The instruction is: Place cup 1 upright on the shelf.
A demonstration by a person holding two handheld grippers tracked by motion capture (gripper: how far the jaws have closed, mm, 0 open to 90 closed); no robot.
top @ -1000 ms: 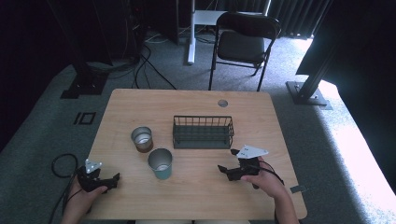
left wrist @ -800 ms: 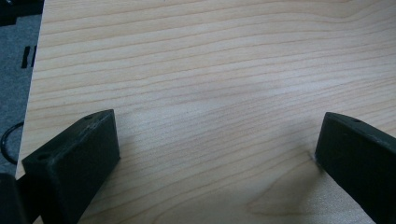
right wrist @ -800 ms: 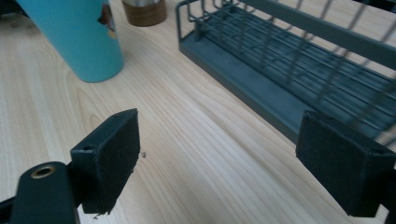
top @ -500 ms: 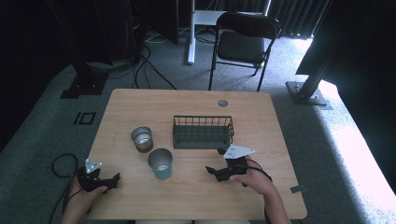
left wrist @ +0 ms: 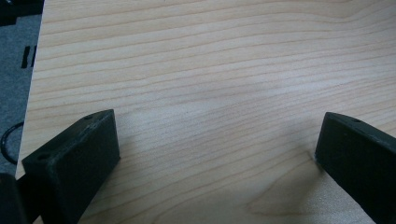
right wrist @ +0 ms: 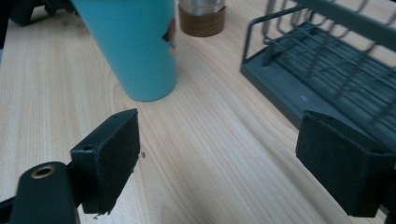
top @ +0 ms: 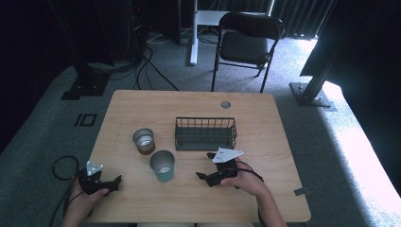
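Observation:
A teal cup (top: 162, 165) stands upright near the middle of the wooden table (top: 142, 101), and it rises at the upper left of the right gripper view as the teal cup (right wrist: 133, 46). Behind it stands a metal cup with a brown base (top: 143, 141), seen again as the brown-based cup (right wrist: 201, 16). A dark wire basket (top: 205, 134) sits mid-table; the same basket (right wrist: 327, 60) appears at the right. My right gripper (top: 204, 165) is open, a short way right of the teal cup, jaws wide apart in its own view (right wrist: 229, 158). My left gripper (top: 113, 182) rests open at the front left, over bare wood (left wrist: 217, 154).
A round cable hole (top: 225, 104) lies near the table's far edge. A black folding chair (top: 248, 42) stands beyond the table, with stand bases (top: 309, 92) on the grey carpet. A cable (top: 59, 165) loops off the table's left front corner.
My right gripper has moved left across the table, from the front right toward the teal cup. The left gripper has stayed put.

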